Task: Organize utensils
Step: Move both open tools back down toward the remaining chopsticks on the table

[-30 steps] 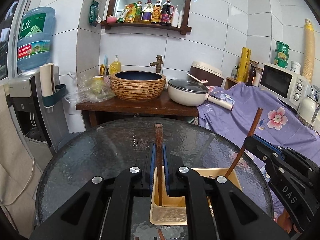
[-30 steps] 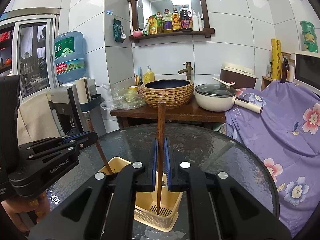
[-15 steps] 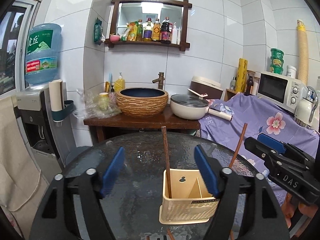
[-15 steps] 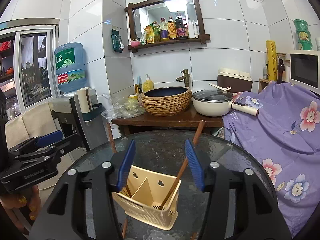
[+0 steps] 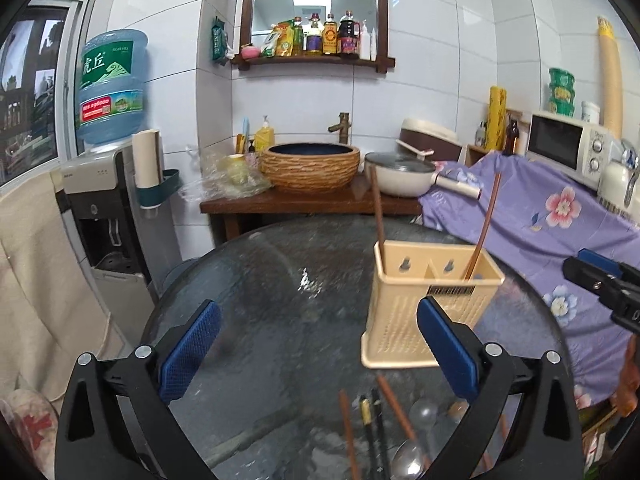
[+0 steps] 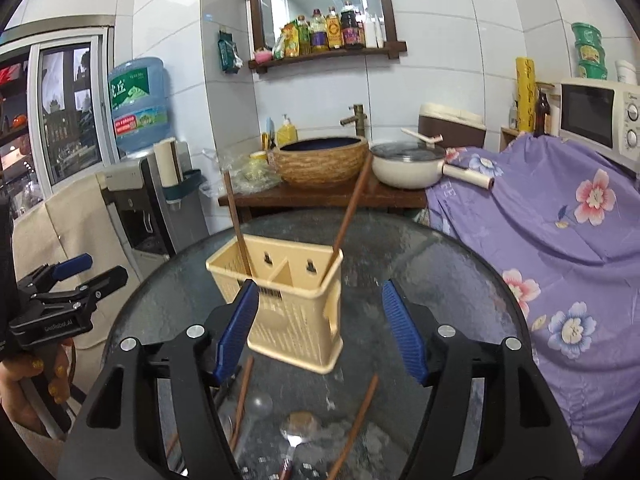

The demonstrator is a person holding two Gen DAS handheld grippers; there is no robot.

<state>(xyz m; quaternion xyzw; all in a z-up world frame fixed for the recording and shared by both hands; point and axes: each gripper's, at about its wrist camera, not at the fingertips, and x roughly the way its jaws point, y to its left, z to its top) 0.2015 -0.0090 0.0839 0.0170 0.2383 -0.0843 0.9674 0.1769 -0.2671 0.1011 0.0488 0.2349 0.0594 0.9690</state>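
- My left tongs (image 5: 318,350) stand wide apart with nothing between the blue pads; they have just been opening.
- My right tongs (image 6: 320,332) stand partly open, also just opened, and the pads press on nothing.
- The cream holder (image 5: 430,306) stands upright on the round glass desk (image 5: 260,280), toward its right side in the left view and near the middle in the right view.
- The holder has two compartments split by a divider. One brown chopstick (image 5: 377,216) leans in the left compartment, at its far left corner.
- A second chopstick (image 5: 482,232) leans in the right compartment, tilted to the right.
- In the right view the holder (image 6: 292,308) sits just beyond the left pad (image 6: 236,330); I cannot tell whether that pad touches it.
- Near the desk's close edge lie loose pieces: brown chopsticks (image 5: 347,428), a dark pair (image 5: 374,432) and a metal spoon (image 5: 408,456).
- In the right view, two loose chopsticks (image 6: 356,424) and a spoon (image 6: 294,436) lie below the tongs; the rest is blurred.
- A hand (image 6: 24,384) holds the left tool at the left edge of the right view.
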